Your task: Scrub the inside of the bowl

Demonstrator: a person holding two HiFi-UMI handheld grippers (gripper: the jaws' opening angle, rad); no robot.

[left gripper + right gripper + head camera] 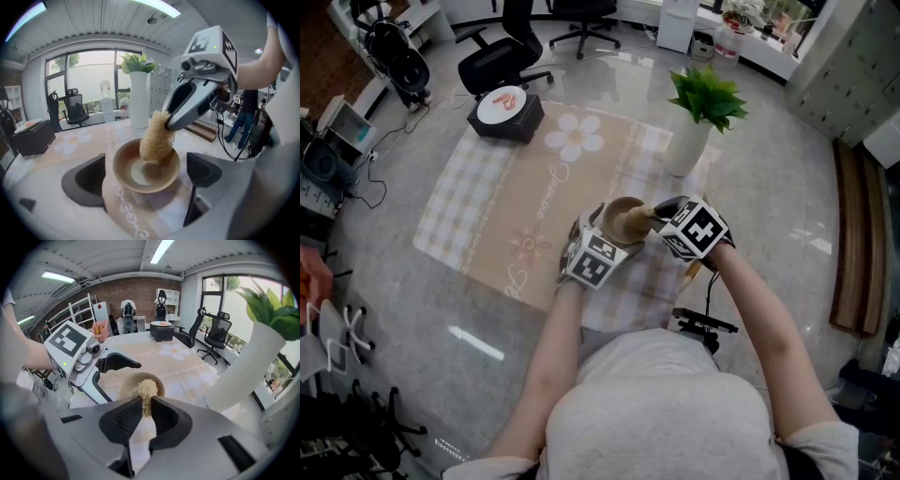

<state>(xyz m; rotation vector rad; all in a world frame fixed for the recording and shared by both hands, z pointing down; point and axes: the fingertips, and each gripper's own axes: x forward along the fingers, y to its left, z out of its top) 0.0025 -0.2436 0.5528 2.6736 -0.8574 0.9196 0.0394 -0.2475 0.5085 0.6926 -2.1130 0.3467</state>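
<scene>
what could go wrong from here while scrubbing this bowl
1. The left gripper is open, its jaws either side of the bowl without clamping it, so strokes may slide the bowl across the mat.
2. The tall vase stands close beside the right gripper, which is shut on the loofah; a wide stroke could tip it.

Bowl (pixel 617 212) on mat (pixel 502 211), left claw (pixel 598 227) beside; right claw (pixel 652 219) puts sponge (pixel 637 222) inside; vase (pixel 686 146) near.

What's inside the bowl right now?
A loofah scrubber, gripped by the right claw, dips into the bowl. Pale bottom shows beside it; the patch under the scrubber is covered.
</scene>
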